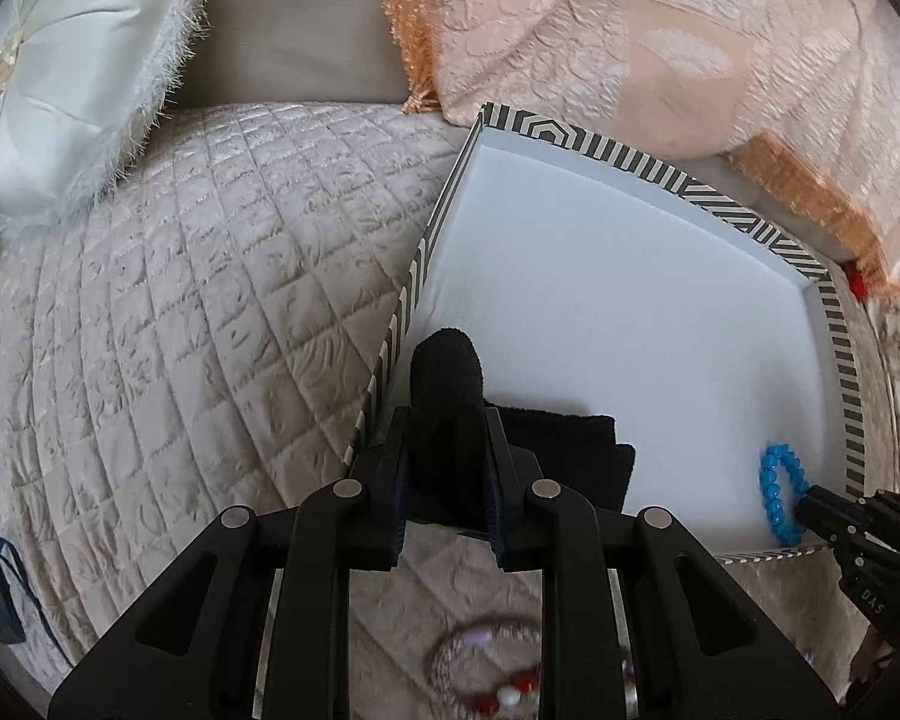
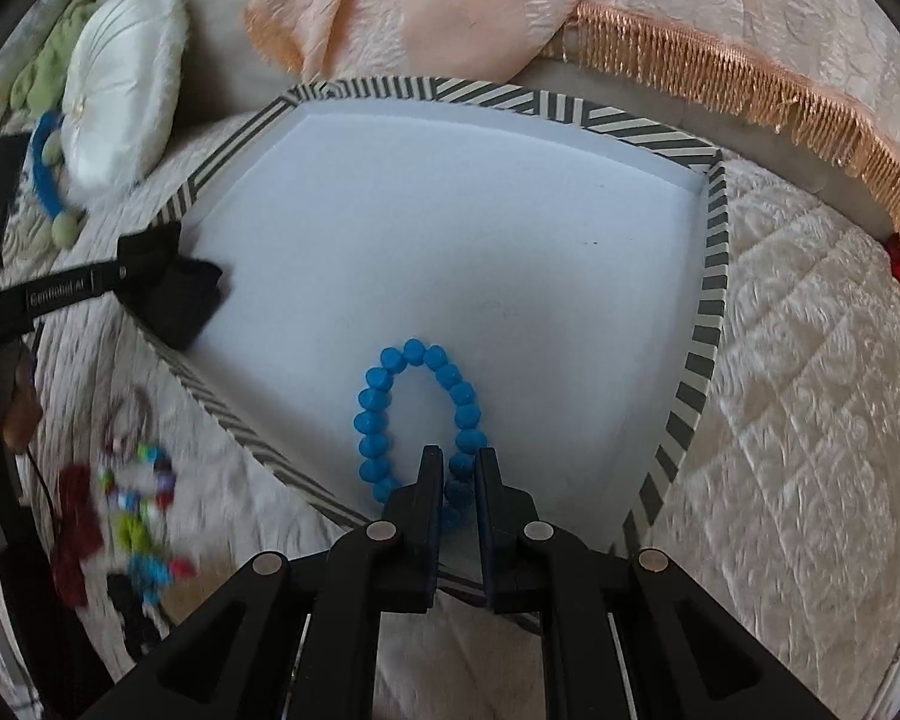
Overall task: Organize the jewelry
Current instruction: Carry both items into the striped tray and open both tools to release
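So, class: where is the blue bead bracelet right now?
The blue bead bracelet lies inside the striped box, by its near edge, pinched in the right tool, opposite the black cloth.

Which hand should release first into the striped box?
Right, probably. Its tongs are shut on the blue bead bracelet, whose loop already lies over the white box floor, well inside the rim. The left tongs hold black cloth right at the box's edge.
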`<move>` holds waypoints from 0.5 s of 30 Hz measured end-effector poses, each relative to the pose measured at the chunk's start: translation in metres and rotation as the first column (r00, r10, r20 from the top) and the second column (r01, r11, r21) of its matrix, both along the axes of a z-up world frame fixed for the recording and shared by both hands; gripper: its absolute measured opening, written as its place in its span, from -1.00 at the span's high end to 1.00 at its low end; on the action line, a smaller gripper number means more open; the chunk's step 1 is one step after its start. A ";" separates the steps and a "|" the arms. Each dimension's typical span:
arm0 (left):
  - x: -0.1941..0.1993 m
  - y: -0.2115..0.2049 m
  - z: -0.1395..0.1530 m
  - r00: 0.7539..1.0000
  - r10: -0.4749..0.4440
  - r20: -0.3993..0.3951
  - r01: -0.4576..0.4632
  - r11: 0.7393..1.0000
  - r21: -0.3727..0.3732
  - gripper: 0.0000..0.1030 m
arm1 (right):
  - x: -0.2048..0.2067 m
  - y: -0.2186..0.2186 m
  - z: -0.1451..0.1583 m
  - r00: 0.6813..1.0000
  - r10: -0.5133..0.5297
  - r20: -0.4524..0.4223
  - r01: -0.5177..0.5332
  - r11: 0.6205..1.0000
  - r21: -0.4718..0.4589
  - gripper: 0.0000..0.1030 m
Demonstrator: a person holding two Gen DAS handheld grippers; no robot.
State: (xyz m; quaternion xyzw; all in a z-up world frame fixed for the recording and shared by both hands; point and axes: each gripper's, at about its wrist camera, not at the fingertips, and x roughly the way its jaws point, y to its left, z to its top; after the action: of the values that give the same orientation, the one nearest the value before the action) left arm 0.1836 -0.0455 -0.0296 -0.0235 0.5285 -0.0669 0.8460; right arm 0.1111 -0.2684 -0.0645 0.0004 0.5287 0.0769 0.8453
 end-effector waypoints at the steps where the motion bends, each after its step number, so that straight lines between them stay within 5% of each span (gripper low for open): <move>1: -0.004 -0.002 0.000 1.000 -0.010 -0.008 0.010 1.000 -0.002 0.64 | -0.005 -0.001 0.000 1.000 0.000 -0.004 0.000 1.000 0.004 0.85; 7: -0.018 -0.008 0.004 1.000 -0.031 -0.008 0.031 0.999 0.009 0.42 | -0.021 -0.015 0.004 0.999 -0.045 0.031 0.043 0.998 0.052 0.81; 10: -0.022 -0.007 0.011 1.000 -0.021 0.004 0.021 1.000 -0.016 -0.10 | -0.024 -0.021 0.011 0.994 -0.091 0.062 0.084 0.992 0.096 0.51; 11: -0.024 -0.006 0.014 1.000 -0.017 0.009 0.017 0.999 -0.029 -0.26 | -0.027 -0.023 0.013 0.992 -0.101 0.079 0.092 0.989 0.112 0.23; 15: -0.037 -0.002 0.025 1.000 -0.002 0.021 0.003 0.999 -0.047 -0.28 | -0.043 -0.026 0.027 0.983 -0.136 0.124 0.117 0.982 0.148 0.14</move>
State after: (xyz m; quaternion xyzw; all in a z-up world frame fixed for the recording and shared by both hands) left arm 0.1470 -0.0474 -0.0044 -0.0420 0.5177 -0.0806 0.8507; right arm 0.0677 -0.2945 -0.0378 0.0881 0.4633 0.0596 0.8798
